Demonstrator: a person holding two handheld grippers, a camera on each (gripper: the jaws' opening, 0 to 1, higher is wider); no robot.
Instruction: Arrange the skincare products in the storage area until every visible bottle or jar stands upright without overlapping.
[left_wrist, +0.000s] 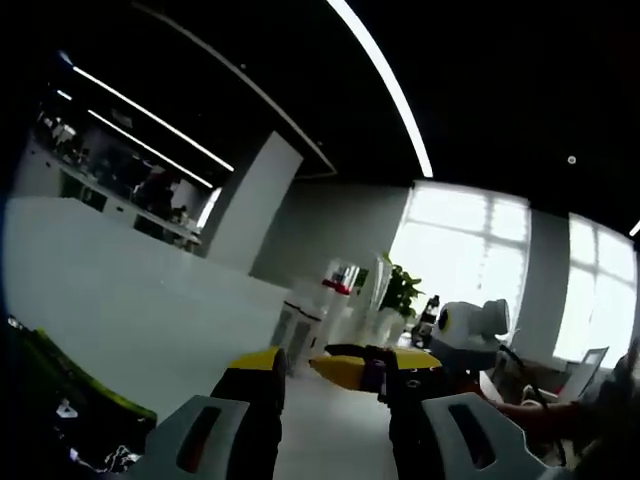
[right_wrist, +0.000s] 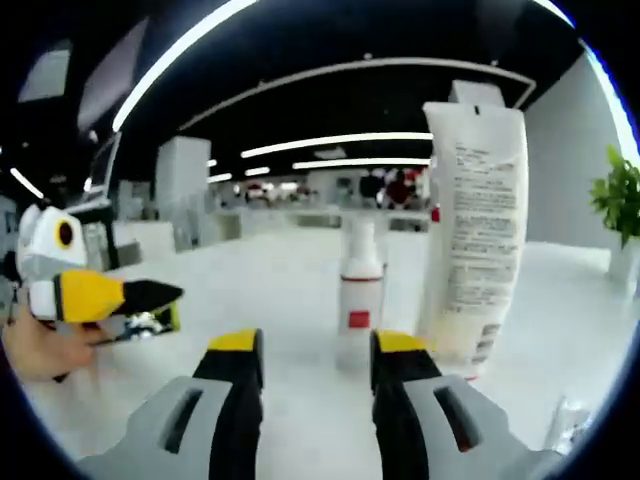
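On the white table stand a small white bottle with a red label (right_wrist: 360, 290) and a tall white tube with printed text (right_wrist: 475, 230), both upright and side by side. My right gripper (right_wrist: 317, 360) is open just short of the small bottle, with nothing between its jaws. My left gripper (right_wrist: 110, 295) comes in from the left, held by a hand, well apart from both products. In the left gripper view the same bottle (left_wrist: 335, 290) and tube (left_wrist: 380, 285) stand far off. There my left gripper (left_wrist: 337, 375) is open and the right gripper (left_wrist: 350, 370) reaches in from the right.
A potted green plant (right_wrist: 625, 200) stands at the table's right end, also seen behind the products (left_wrist: 402, 290). A green and black object (left_wrist: 60, 395) lies at the lower left. Bright windows (left_wrist: 460, 260) are behind. White tabletop (right_wrist: 250, 290) spreads around the bottles.
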